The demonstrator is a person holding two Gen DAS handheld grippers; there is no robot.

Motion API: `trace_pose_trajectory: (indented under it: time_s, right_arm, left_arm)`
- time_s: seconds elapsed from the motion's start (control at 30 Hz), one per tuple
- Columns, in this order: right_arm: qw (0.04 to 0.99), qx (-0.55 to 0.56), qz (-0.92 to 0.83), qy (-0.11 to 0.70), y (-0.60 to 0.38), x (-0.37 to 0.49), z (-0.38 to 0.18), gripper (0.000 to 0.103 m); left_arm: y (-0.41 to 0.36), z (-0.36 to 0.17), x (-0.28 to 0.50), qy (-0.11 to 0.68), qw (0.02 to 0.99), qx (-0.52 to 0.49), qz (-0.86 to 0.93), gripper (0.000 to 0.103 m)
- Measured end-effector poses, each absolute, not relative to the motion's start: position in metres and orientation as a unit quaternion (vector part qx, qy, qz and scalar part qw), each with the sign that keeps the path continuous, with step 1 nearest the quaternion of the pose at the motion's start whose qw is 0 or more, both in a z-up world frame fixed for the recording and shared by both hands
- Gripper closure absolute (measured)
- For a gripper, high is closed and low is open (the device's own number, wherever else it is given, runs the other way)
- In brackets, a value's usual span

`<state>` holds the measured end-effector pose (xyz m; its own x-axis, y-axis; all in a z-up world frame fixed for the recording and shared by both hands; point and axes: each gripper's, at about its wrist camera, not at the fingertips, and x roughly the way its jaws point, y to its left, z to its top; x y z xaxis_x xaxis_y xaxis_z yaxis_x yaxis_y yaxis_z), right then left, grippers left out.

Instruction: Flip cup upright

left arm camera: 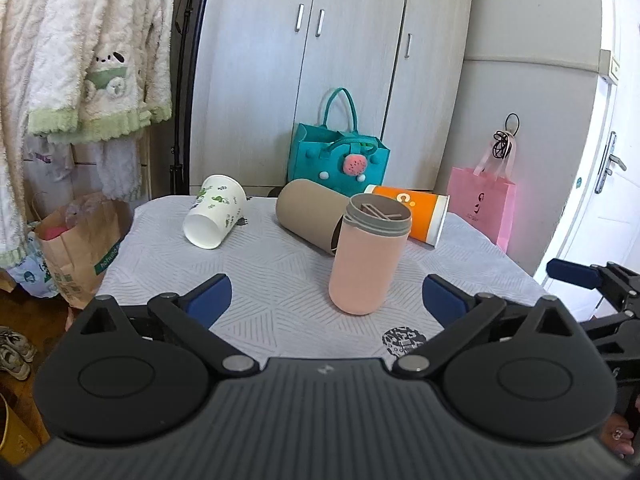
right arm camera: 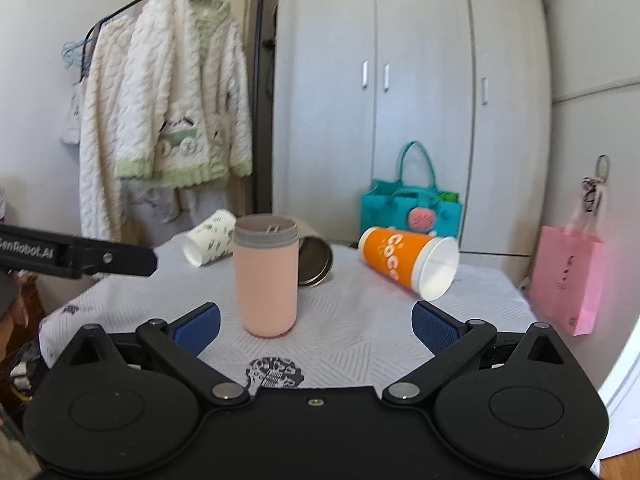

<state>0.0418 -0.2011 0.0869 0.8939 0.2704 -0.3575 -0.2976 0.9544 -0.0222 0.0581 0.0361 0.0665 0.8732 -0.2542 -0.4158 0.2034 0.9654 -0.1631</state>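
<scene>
— What are your hands doing?

— My left tool (left arm camera: pixel 326 300) is released, its blue pads spread wide over the near edge of the bench (left arm camera: pixel 280 280), gripping nothing. My right tool (right arm camera: pixel 316 326) is the same: wide apart, empty, hovering low at the near side. From the left view the right one shows at the far right edge, off to the side of the cloth.

— And the cup?

— The pink cup (left arm camera: pixel 368 256) stands upright on the patterned grey cloth, just ahead of both tools and between their pads in line of sight, touching neither. Its grey threaded rim faces up. On the cloth in front of it lies a round black-and-white printed mark (left arm camera: pixel 403 342).

— What lies behind it?

— Right behind, a tan metal cup (left arm camera: pixel 308 216) lies on its side, its open mouth turned toward the right view. To its left a white paper cup with green prints (left arm camera: pixel 214 212) lies tipped over, and to the right an orange paper cup (right arm camera: pixel 406 262) also lies on its side, white inside showing.

— Beyond the bench?

— A teal felt bag (left arm camera: pixel 338 160) by the grey wardrobe (left arm camera: pixel 340 60), a pink paper bag (right arm camera: pixel 568 284) at the right, and a white fluffy jacket (right arm camera: pixel 180 100) hanging on a rack at the left.
</scene>
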Motion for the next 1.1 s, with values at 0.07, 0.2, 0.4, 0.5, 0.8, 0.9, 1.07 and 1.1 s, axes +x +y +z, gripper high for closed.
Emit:
trace_pose_trajectory:
  time_s: [0.07, 0.2, 0.4, 0.5, 0.8, 0.9, 1.07, 1.1]
  right_arm:
    - [0.975, -0.033, 0.138, 0.171, -0.201, 0.036, 0.091, 0.000]
    - [0.981, -0.035, 0.117, 0.150, -0.199, 0.022, 0.099, 0.000]
    - [0.986, -0.034, 0.098, 0.127, -0.196, 0.004, 0.105, 0.000]
    - [0.987, -0.029, 0.085, 0.130, -0.196, -0.001, 0.103, 0.000]
    - [0.986, -0.025, 0.069, 0.149, -0.196, -0.005, 0.087, 0.000]
    - [0.987, -0.034, 0.056, 0.146, -0.195, -0.006, 0.085, 0.000]
    - [0.988, -0.042, 0.039, 0.144, -0.195, -0.004, 0.081, 0.000]
    - [0.988, -0.039, 0.038, 0.147, -0.195, -0.002, 0.080, 0.000]
  left_arm:
    - [0.038, 0.068, 0.053, 0.224, 0.966, -0.060, -0.115, 0.000]
    - [0.040, 0.069, 0.046, 0.228, 0.967, -0.070, -0.091, 0.000]
    - [0.043, 0.069, 0.029, 0.217, 0.971, -0.077, -0.060, 0.000]
    - [0.043, 0.067, 0.024, 0.214, 0.973, -0.067, -0.047, 0.000]
    - [0.041, 0.060, 0.017, 0.212, 0.975, -0.062, -0.018, 0.000]
    - [0.040, 0.057, 0.015, 0.209, 0.976, -0.058, -0.016, 0.000]
    - [0.029, 0.051, 0.017, 0.211, 0.977, -0.013, -0.034, 0.000]
    - [0.027, 0.051, 0.018, 0.213, 0.976, -0.005, -0.037, 0.000]
